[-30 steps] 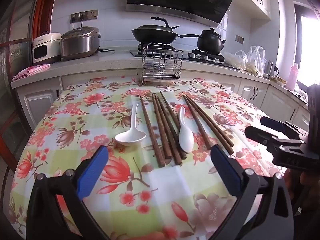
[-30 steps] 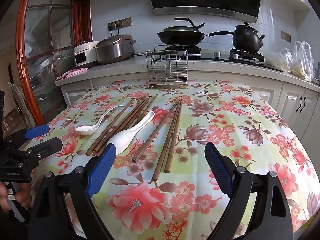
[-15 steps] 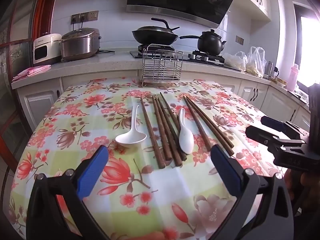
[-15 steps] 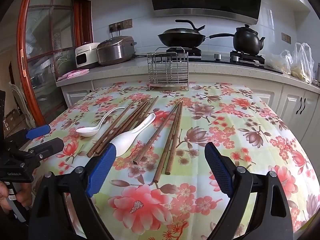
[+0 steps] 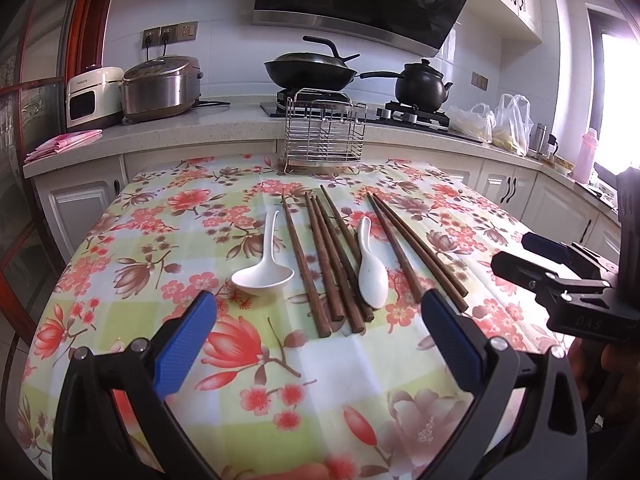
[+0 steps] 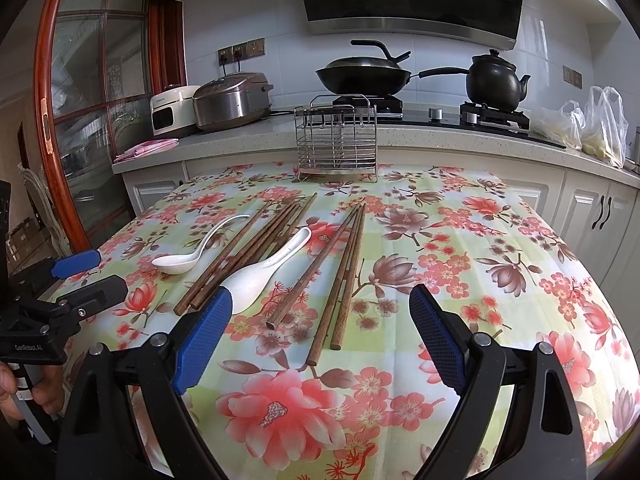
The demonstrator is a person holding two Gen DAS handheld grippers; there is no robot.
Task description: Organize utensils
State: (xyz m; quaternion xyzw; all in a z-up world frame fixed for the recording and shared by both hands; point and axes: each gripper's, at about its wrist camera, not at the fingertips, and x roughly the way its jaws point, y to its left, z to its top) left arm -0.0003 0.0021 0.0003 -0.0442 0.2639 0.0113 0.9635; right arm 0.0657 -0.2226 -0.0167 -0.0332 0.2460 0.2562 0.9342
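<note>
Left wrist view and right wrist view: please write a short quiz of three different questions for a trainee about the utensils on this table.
1. True or false: the wire rack already holds chopsticks.
2. How many white spoons lie on the tablecloth?
3. Are the left gripper and right gripper A) both open, or B) both shut?

Key: 1 false, it looks empty. 2 two: large spoon, small spoon. 3 A.

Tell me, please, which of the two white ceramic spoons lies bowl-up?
The white ceramic spoon left of the brown wooden chopsticks; its hollow faces up. The other white spoon among them lies bowl-down.
</note>
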